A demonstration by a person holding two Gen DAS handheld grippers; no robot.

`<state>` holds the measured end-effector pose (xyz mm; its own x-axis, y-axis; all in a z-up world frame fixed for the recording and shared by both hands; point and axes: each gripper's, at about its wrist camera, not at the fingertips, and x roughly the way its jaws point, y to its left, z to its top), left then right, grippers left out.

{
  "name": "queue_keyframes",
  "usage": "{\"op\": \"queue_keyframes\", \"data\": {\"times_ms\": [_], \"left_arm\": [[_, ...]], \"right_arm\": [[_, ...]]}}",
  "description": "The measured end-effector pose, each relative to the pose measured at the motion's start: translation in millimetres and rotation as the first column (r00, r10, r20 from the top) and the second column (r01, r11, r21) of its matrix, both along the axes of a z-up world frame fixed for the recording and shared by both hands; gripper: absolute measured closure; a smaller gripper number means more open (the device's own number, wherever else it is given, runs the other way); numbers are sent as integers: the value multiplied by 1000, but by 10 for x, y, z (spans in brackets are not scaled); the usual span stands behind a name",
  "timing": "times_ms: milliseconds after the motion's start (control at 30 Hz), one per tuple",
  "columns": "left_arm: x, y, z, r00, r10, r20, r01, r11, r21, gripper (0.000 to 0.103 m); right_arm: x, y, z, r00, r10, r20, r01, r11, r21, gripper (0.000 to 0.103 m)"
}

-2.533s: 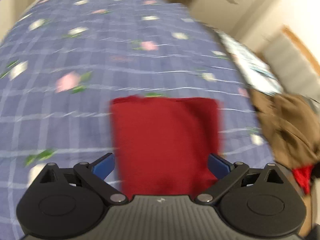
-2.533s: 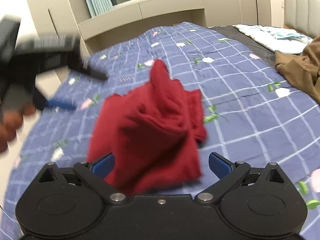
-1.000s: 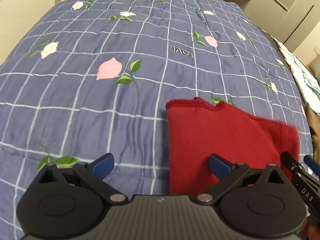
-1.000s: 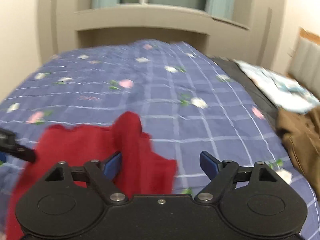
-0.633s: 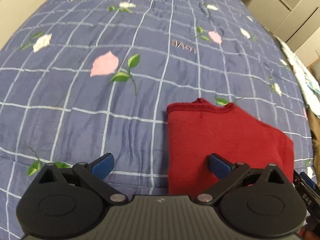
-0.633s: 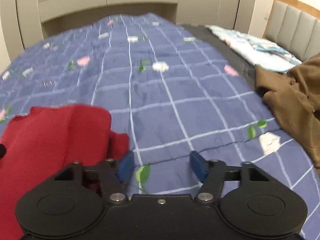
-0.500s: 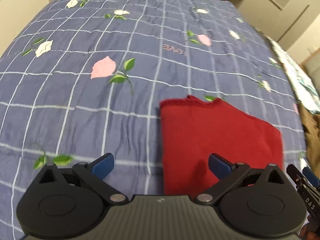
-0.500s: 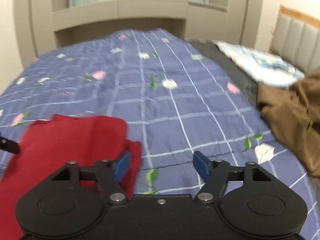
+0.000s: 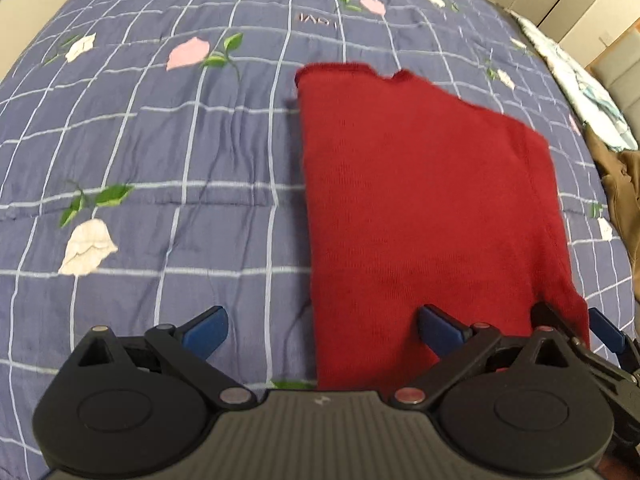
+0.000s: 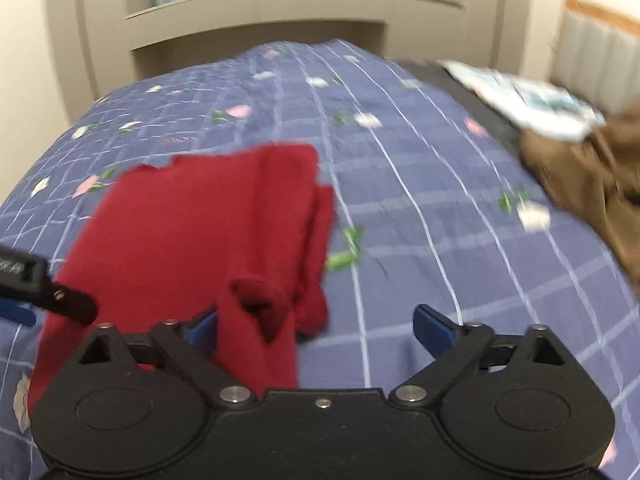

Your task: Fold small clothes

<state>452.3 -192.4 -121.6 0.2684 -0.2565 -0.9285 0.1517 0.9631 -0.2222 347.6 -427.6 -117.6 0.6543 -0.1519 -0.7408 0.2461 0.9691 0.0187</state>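
A red knit garment lies folded flat on the blue flowered quilt. My left gripper is open and empty over the garment's near left edge, with its right finger above the cloth. The other gripper's tip shows at the garment's near right corner. In the right wrist view the garment lies left of centre, with a loose fold bulging at its near right edge. My right gripper is open, with that fold between its fingers. The left gripper shows at the left edge.
A brown garment lies heaped at the right side of the bed, also seen in the left wrist view. A pale printed cloth lies behind it. A beige cabinet and window stand beyond the bed.
The red garment went from bunched in the air to lying flat on the quilt. Both grippers have moved in closer to its near edge. The right gripper opened wider.
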Motion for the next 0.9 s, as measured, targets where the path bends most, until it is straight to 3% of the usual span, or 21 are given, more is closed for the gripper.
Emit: {"op": "queue_keyframes", "data": {"times_ms": [233, 433, 600, 700, 900], "left_arm": [[-30, 7, 72, 1000, -14, 2, 14, 1000, 18, 1], [-51, 40, 7, 1000, -11, -20, 11, 1000, 10, 1], [-77, 68, 31, 1000, -7, -23, 8, 1000, 7, 1], [-95, 100, -8, 999, -8, -41, 8, 1000, 1, 1], [21, 230, 54, 1000, 28, -12, -28, 997, -74, 1]], "right_arm": [[-64, 24, 99, 999, -18, 36, 17, 1000, 13, 2], [-149, -35, -36, 998, -60, -13, 61, 996, 63, 1], [-236, -5, 86, 998, -58, 39, 55, 996, 66, 1], [-256, 24, 20, 998, -53, -15, 54, 997, 59, 1], [-192, -103, 79, 999, -11, 41, 3, 981, 191, 1]]}}
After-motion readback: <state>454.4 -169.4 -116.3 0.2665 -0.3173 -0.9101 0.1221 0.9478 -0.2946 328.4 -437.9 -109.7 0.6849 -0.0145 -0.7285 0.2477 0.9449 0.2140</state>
